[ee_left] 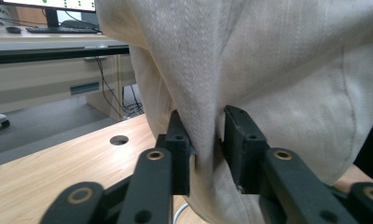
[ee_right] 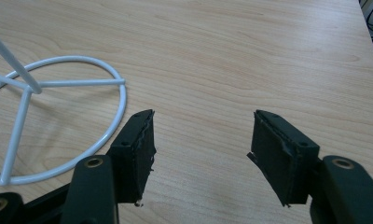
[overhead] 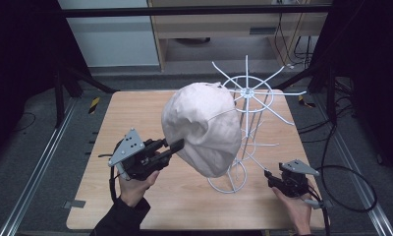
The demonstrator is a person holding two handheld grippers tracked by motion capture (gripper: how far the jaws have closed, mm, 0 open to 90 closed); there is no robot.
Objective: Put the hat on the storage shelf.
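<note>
The cream cloth hat (overhead: 204,127) hangs on the white wire stand (overhead: 248,93) in the middle of the high view, a little right of centre. It covers the left side of the stand, and its lower edge comes down close to the round wire base (overhead: 227,183) on the wooden table (overhead: 135,113). The thin arms of the stand spread like a star at the upper right of the hat.

The left gripper (overhead: 176,144) is at the lower left of the hat in the high view, held by the left hand (overhead: 135,184). It points to the right, with its tips at the side of the hat. In the left gripper view, a fold of the hat (ee_left: 250,70) goes down between the two black jaws. The jaws are partly apart. The fabric lies against the left jaw, and a narrow gap shows beside the right jaw, so the jaws do not pinch the cloth firmly.

The right gripper (overhead: 268,173) is at the lower right of the high view, near the base of the stand, held by the right hand (overhead: 295,206). In the right gripper view, its jaws are spread wide above the bare table (ee_right: 222,56), with nothing between them. The round base (ee_right: 121,100) lies at the left of this view, just beside the left jaw.
</note>
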